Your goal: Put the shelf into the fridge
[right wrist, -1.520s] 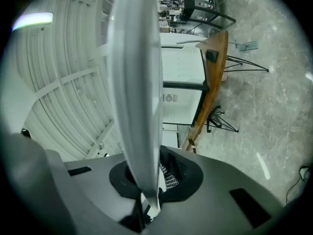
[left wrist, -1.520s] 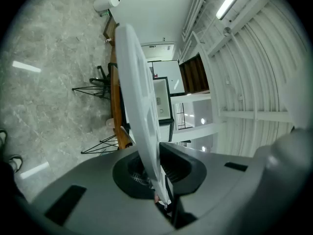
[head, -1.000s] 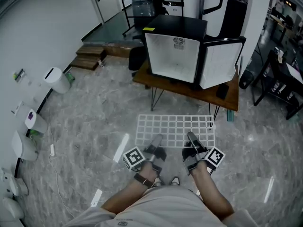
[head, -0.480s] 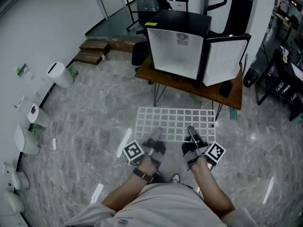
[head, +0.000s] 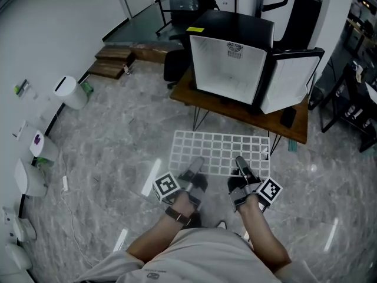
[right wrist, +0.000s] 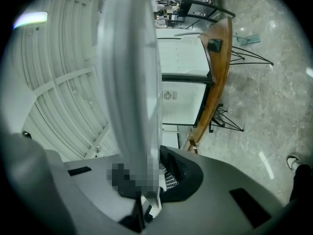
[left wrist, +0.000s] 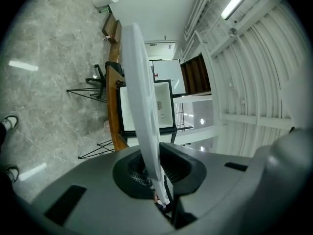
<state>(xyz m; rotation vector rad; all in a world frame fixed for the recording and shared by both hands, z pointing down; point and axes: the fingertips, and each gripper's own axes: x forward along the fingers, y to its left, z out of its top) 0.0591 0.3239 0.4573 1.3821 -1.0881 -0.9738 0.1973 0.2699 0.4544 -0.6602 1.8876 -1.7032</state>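
A white wire-grid shelf (head: 219, 152) hangs level above the floor in the head view, held by its near edge. My left gripper (head: 193, 168) is shut on the shelf's near left part, and my right gripper (head: 241, 166) is shut on its near right part. In the left gripper view the shelf (left wrist: 142, 106) runs edge-on out of the jaws, and the right gripper view shows the shelf (right wrist: 129, 82) the same way. Ahead stands the small black fridge (head: 232, 61) with its door (head: 291, 78) swung open to the right and its white inside showing.
The fridge sits on a low wooden table (head: 297, 125) with thin metal legs. A black chair (head: 174, 69) stands to its left, wooden steps (head: 109, 69) further left. White bins (head: 69, 93) line the left wall. Desks and chairs (head: 350, 93) crowd the right side.
The shelf and both grippers keep their grip. The fridge and table have come slightly nearer and shifted right in the head view as the person steps forward.
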